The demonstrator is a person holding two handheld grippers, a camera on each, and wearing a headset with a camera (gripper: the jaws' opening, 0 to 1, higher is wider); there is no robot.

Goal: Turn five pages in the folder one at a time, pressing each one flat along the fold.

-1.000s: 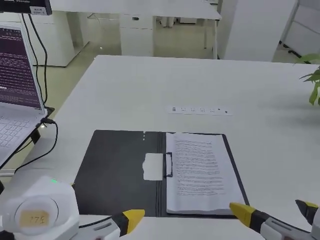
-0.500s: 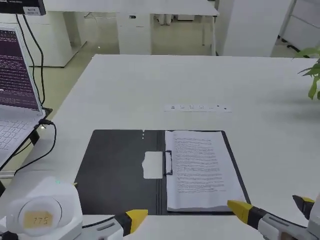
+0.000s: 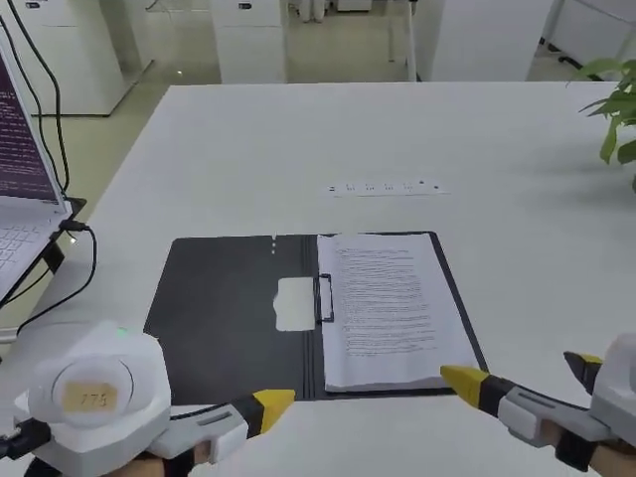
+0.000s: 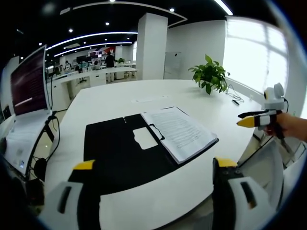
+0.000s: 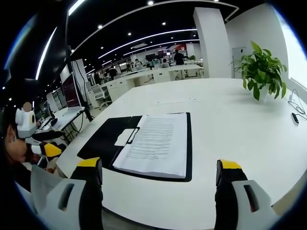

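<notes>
Poises left gripper (image 4: 153, 164) and right gripper (image 5: 159, 164) wide-jawed, empty, before flat matte-black folder (image 3: 229, 318) bearing rectangular white printed pages (image 3: 383, 303).

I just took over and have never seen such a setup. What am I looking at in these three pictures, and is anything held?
No robot arm here: a person carries two hand-held grippers. The head view comes from a headset camera looking down at the white table. The two round views come from cameras riding on the left hand-held gripper and the right hand-held gripper, looking out between their yellow-tipped jaws. On the table lies an open black folder with printed pages on its right half; a laptop stands to its left. Both hand-held grippers stand open and hold nothing.
</notes>
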